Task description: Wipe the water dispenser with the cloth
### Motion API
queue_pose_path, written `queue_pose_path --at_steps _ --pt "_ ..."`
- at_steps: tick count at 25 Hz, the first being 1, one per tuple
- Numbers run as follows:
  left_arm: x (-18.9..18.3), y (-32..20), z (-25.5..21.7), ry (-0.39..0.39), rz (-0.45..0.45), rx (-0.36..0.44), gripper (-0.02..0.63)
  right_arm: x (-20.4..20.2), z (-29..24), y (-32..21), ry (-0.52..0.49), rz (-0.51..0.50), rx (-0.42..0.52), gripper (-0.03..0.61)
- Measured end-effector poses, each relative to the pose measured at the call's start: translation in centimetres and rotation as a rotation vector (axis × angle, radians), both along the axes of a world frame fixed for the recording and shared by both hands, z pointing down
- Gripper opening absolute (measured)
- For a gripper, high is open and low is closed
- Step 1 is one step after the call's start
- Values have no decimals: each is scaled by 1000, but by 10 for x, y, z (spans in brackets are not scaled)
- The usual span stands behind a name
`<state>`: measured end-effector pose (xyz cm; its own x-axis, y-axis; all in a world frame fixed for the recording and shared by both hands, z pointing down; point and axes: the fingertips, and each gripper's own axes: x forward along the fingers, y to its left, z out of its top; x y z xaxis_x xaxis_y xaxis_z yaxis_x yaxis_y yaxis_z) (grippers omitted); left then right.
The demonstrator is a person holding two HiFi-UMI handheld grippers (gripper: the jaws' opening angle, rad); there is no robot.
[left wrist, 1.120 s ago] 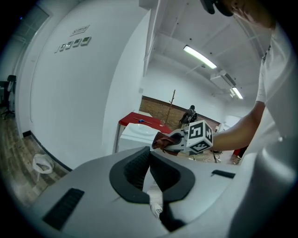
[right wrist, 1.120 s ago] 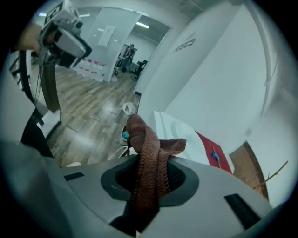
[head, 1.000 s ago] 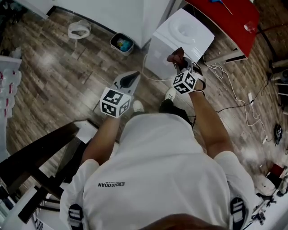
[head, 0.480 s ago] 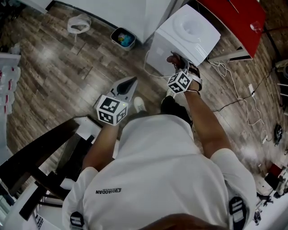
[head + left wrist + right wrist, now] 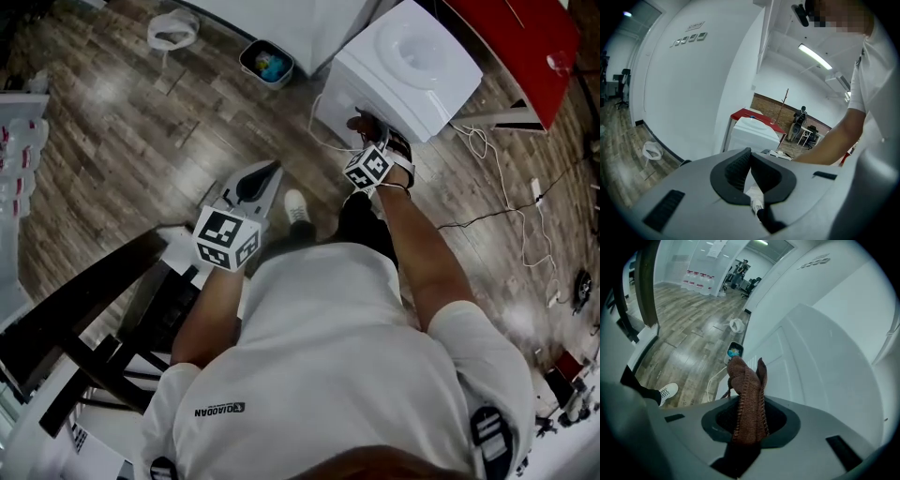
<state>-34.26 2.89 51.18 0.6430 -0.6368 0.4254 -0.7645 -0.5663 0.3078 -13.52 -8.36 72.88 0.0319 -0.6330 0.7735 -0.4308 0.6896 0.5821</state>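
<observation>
Right tongs clenched on brown knitted cloth by white boxy water dispenser, 1 o'clock; left tongs clenched, empty. Risk: floppy cloth folds, tongs scrape it.

Wood-plank floor, with a white water dispenser standing on it. Left of the dispenser, a small dark bin; farther left, a white bag. Right of the dispenser, loose white cables.

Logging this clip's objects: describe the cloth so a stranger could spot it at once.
Find the white water dispenser beside the red table. At its side, the right gripper is shut on the cloth: a reddish-brown knitted rag, the only brown thing against white panels.
</observation>
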Motion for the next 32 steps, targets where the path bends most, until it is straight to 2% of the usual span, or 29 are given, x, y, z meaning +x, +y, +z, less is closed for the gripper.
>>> queue_pose_path --at_steps 14,21,23,26,32 --pt "-14 0 16 -36 -74 -64 -3 -6 107 0 -15 71 -191 86" --pt "-16 -3 17 -42 -82 -69 -3 -6 125 1 -5 91 -239 87" --pt "-16 -4 19 -43 -82 -68 -3 -8 122 0 -23 95 -239 87" --pt "-16 -6 22 -29 -85 -69 -3 -14 103 -2 -111 99 -224 86" --pt "-13 -16 12 -2 -63 -24 -3 -25 18 7 -290 75 -162 86"
